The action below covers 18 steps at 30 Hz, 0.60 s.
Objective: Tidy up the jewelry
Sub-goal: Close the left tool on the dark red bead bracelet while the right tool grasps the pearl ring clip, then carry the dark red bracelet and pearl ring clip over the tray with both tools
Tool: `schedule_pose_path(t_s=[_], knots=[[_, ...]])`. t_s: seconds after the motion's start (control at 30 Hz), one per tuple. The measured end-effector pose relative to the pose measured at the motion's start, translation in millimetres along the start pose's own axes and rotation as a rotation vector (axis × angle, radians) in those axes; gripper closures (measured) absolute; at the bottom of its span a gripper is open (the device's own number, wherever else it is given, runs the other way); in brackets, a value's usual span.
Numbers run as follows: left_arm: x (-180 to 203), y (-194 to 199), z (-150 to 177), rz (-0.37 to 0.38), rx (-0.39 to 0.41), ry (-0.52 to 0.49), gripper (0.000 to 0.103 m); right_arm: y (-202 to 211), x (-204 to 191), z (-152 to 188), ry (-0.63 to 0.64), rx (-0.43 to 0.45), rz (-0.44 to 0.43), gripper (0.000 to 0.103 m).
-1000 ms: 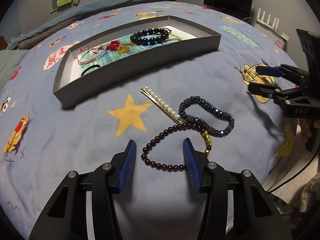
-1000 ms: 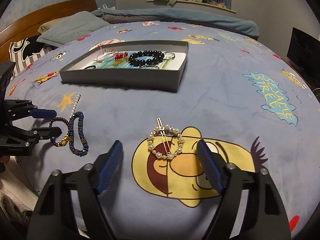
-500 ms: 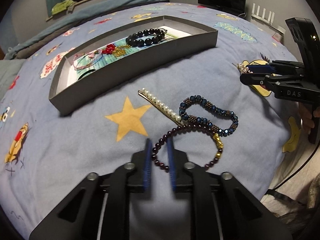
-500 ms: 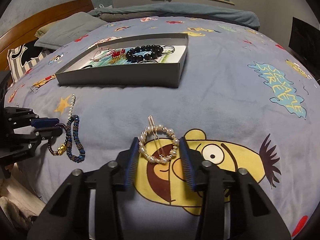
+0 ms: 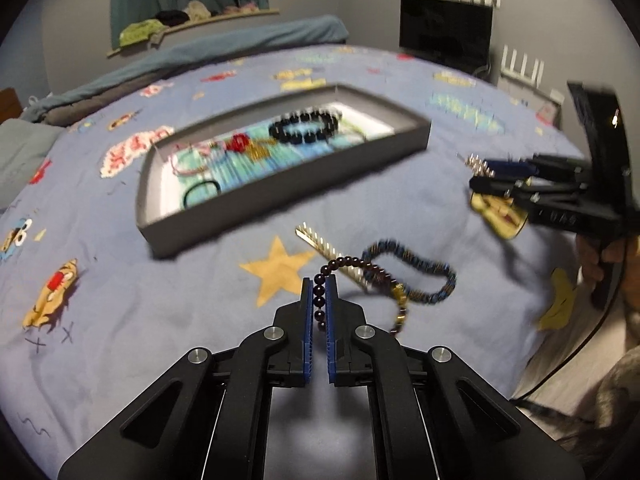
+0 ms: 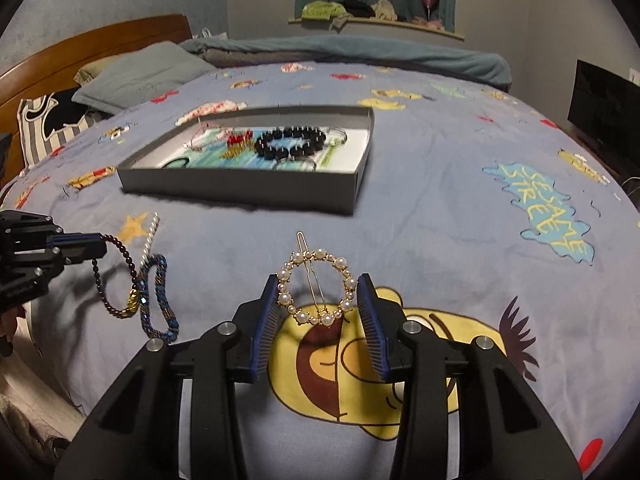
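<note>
text: "SESAME STREET" | on: bedspread (image 6: 440, 208) (blue-and-yellow lettering) | other text: unreadable

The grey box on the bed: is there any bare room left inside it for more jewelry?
Yes. The grey box is bare at its right end, beyond the black bead bracelet. Its middle is crowded: red and gold pieces beside that bracelet, and a black hair tie near the left end.

- Dark garnet bead bracelet (image 5: 345, 264) with gold accent beads: one end pinched between blue pads, the rest hanging in a loop clear of the bed.
- Round pearl hair clip (image 6: 317, 287): gold-framed ring, held upright between the other pads.
- Blue beaded bracelet (image 6: 157, 294): lying curled on the blue bedspread (image 6: 440, 208).
- Straight pearl hairpin (image 6: 150, 234): flat, just beside it.
- Grey box (image 6: 248, 188): shallow, open, holding a black bead bracelet (image 6: 291, 143), a red-and-gold piece and cords.
</note>
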State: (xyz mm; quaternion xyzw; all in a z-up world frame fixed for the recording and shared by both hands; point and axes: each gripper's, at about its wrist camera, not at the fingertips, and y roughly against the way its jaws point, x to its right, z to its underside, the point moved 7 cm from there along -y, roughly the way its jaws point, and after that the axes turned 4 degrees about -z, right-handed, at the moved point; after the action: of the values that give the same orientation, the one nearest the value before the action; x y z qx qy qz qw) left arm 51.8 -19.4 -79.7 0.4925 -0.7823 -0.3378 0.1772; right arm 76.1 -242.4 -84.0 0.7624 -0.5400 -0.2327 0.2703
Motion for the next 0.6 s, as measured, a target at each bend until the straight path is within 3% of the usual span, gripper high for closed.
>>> schedule_pose_path(t_s=[0.23, 0.6], knots=[[-3, 22, -23, -0.013, 0.067, -0.002, 0.097, 9, -9, -27, 0.025, 0.047, 0.016, 0.064], [-22, 43, -98, -0.045, 0.162, -0.003, 0.097, 13, -21, -124, 0.097, 0.178, 0.067, 0.064]])
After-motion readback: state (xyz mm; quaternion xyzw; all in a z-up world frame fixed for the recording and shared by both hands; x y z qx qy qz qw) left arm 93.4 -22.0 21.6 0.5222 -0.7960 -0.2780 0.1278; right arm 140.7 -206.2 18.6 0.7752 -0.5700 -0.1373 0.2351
